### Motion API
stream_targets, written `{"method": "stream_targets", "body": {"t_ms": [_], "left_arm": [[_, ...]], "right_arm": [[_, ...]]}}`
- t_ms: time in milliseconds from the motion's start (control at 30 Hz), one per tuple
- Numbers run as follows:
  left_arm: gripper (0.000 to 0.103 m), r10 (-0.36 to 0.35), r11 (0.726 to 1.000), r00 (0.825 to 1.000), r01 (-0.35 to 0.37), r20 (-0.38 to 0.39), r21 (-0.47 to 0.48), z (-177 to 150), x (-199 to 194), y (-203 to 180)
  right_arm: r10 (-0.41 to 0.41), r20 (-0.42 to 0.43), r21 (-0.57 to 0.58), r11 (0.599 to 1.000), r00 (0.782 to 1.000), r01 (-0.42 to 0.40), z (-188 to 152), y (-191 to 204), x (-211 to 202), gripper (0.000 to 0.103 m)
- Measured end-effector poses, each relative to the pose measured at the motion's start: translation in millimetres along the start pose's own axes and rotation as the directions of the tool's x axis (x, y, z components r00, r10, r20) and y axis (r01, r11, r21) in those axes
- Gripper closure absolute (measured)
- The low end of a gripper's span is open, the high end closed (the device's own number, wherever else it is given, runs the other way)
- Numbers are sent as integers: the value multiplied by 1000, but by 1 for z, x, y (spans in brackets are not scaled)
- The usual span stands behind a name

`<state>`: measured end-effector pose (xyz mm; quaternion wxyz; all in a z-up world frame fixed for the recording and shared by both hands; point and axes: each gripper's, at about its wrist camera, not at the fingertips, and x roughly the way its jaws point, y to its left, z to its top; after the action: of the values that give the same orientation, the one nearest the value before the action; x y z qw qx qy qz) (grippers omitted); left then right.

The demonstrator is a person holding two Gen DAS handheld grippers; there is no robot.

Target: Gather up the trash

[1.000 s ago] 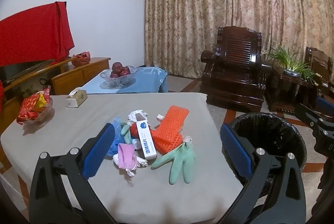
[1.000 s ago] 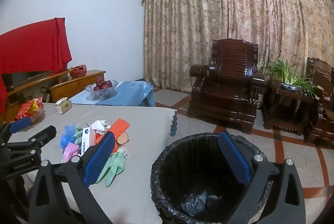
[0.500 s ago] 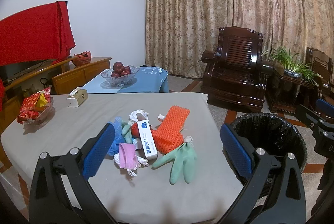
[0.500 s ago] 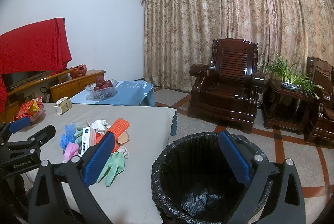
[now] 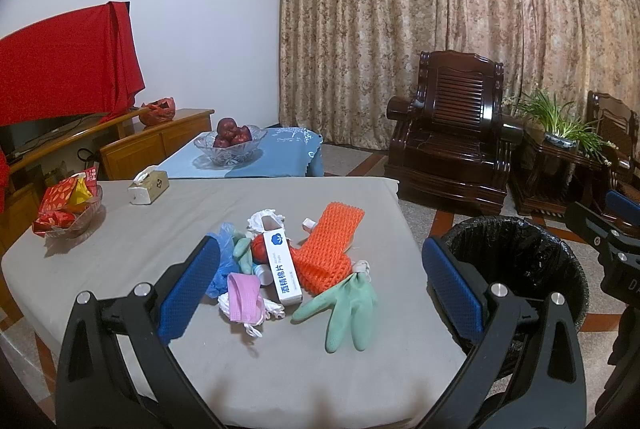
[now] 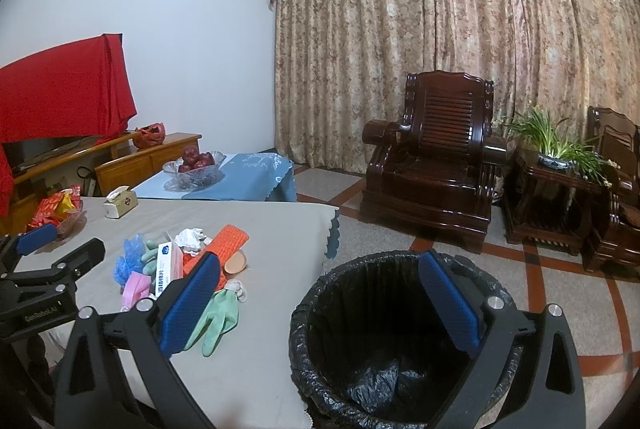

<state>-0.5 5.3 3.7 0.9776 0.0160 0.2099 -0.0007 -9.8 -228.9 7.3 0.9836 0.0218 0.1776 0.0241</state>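
Left gripper [image 5: 322, 289]: fingers [image 5: 188, 289] spread wide, holding nothing, hovering above the near part of the worktop [image 5: 120, 241].
Right gripper [image 6: 320, 301]: fingers [image 6: 450, 299] spread wide, empty, hanging over the mouth of the trash bin [image 6: 384, 345].
Trash pile: lies on the worktop ahead of the left fingers, framed between the two blue pads.
White box [image 5: 282, 263]: long carton with blue print, in the middle of the pile, its near end pointing back toward the left fingers.
Pink mask [image 5: 244, 299]: closest piece to the left-hand pad of the left gripper, on top of white string.
Green glove [image 5: 348, 305]: on the right flank of the pile, its fingertips toward the left gripper's pads, apart from both pads.
Orange mesh [image 5: 330, 249]: beyond the glove, touching the white box on its right side.
Blue plastic [image 5: 222, 261]: crumpled, just behind the left-hand pad; a red item beside it is partly hidden, possibly a cap or ball.
White paper wad [image 5: 262, 219]: at the far edge of the pile.
Trash bin: black-lined, on the floor off the worktop's right edge, directly under the right fingers; only loose black liner shows at its bottom.
Tissue box [image 5: 148, 185]: far left of the left fingers, well apart from the pile.
Snack bowl [image 5: 66, 209]: further left still, near the worktop's edge.
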Motion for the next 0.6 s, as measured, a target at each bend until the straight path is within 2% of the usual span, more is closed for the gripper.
{"method": "stream_targets", "body": {"t_ms": [600], "left_arm": [[5,0,1000,1000,0,0,0,0,0,0]], "right_arm": [[0,-3,1,1000,1000,0,1,1,1,6]]}}
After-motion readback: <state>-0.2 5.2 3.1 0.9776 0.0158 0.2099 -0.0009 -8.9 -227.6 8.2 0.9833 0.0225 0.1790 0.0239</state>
